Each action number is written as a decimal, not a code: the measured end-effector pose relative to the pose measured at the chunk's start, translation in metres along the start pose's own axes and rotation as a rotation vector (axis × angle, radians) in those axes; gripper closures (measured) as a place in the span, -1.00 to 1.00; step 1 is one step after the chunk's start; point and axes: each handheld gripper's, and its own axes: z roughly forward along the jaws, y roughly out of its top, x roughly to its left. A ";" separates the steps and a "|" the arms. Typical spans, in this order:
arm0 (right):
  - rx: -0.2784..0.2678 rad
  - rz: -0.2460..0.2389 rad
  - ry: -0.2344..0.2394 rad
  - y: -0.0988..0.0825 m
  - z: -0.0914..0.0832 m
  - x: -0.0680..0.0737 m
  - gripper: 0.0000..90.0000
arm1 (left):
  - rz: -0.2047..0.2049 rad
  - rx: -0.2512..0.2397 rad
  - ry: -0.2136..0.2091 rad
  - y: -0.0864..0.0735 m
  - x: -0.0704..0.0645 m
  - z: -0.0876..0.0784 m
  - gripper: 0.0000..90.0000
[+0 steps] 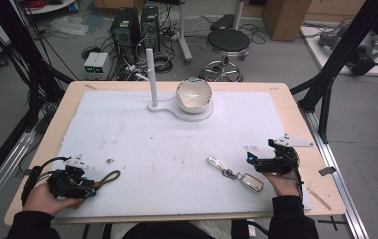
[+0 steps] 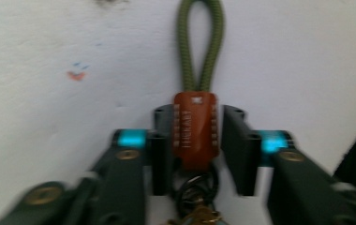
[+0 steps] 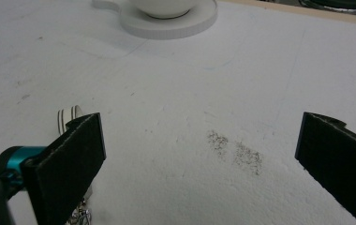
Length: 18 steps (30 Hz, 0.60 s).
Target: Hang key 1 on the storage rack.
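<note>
Nearest the lens in the left gripper view, the left gripper (image 2: 197,140) has its jaws narrowed onto a brown leather tag (image 2: 195,129) of a keychain; the pads press its two long edges. The tag bears stamped lettering running lengthwise, too blurred to read. An olive cord loop (image 2: 200,42) rises from the tag over the white mat (image 2: 49,56), and below it dark rings and brass-coloured metal are cut off by the picture's edge. In the high view this gripper (image 1: 93,190) sits at the table's (image 1: 286,94) near left corner, the cord loop (image 1: 109,178) poking out. The right gripper (image 1: 249,158) stands wide, nothing between its jaws, just beside a silver key fob (image 1: 236,175). A white bowl (image 1: 194,94) on a stand with an upright post (image 1: 152,77) sits at the far side.
</note>
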 end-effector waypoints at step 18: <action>-0.001 -0.001 0.004 0.000 0.001 0.000 -0.98 | -0.053 -0.088 -0.013 -0.004 0.011 -0.007 0.63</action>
